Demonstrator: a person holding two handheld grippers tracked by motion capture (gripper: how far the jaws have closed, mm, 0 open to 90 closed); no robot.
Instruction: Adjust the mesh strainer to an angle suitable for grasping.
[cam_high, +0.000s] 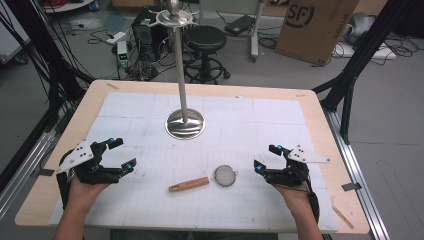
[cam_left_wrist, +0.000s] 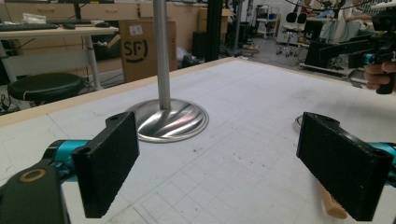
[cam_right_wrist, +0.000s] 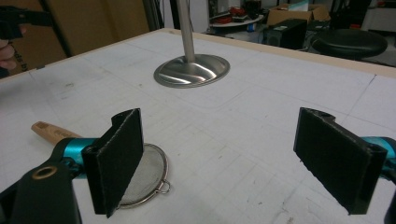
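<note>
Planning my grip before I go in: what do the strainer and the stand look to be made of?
The strainer looks like fine metal mesh in a thin metal rim with a small ring; its handle looks like light, unpainted wood. The stand seems polished steel: its round base mirrors the room and its pole is smooth and shiny, so probably slippery.

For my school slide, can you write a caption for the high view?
Two open hand-held grippers, left and right, flank a wooden-handled round mesh strainer before a tall steel stand.
</note>
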